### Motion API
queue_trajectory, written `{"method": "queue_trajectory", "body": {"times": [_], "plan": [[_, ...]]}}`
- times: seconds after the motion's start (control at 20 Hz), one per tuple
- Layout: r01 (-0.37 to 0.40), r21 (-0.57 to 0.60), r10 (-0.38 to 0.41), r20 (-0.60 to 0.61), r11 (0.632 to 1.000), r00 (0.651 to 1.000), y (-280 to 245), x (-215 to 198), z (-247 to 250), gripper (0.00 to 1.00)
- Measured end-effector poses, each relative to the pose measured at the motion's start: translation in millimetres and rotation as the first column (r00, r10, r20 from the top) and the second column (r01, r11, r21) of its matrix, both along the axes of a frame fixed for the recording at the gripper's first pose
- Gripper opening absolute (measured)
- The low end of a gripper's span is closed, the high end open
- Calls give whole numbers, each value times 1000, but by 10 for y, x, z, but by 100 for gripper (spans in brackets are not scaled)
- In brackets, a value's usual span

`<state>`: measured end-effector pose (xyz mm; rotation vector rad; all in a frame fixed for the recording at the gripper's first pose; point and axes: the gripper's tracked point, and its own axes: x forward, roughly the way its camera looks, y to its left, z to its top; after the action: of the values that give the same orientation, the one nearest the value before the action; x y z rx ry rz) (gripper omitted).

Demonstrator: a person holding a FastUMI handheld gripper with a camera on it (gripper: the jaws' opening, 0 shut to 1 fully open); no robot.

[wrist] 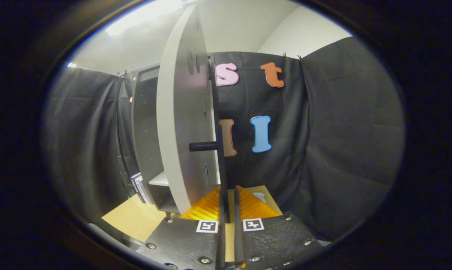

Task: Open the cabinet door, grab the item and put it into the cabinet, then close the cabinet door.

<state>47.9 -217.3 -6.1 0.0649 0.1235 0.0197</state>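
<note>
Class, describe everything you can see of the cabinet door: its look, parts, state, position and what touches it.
The cabinet door is a flat, pale grey panel, like painted board, seen nearly edge-on and swung open from the cabinet. A dark handle, a thin vertical bar on a short round post, stands off its face. The gripper is shut on the handle's lower end. Small round marks dot the door's face.

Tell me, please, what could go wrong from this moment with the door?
The hand-held gripper fingers pinch only the thin black handle bar of the half-open cabinet door; it might slip out mid-swing. The books standing at the cabinet's shelf edge could possibly block the door when it closes.
</note>
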Motion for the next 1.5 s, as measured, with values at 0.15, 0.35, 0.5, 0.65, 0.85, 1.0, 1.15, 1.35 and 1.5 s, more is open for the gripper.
{"method": "queue_trajectory", "body": {"times": [0.15,0.35,0.5,0.65,0.85,1.0,1.15,1.35,1.5], "plan": [[-31,23,31,-3,999,1000,-34,32,2,10],[-56,41,56,-4,998,998,-12,14,21,10],[-44,45,44,10,998,999,-22,-48,106,10],[-4,42,3,36,999,999,-49,-305,246,10],[51,60,-55,59,997,997,35,-620,365,10],[62,75,-67,59,995,996,316,-770,376,14],[78,56,-81,45,995,996,699,-816,251,26],[65,61,-66,27,996,997,1327,-775,80,42],[48,34,-48,15,998,999,1750,-670,-115,64]]}}
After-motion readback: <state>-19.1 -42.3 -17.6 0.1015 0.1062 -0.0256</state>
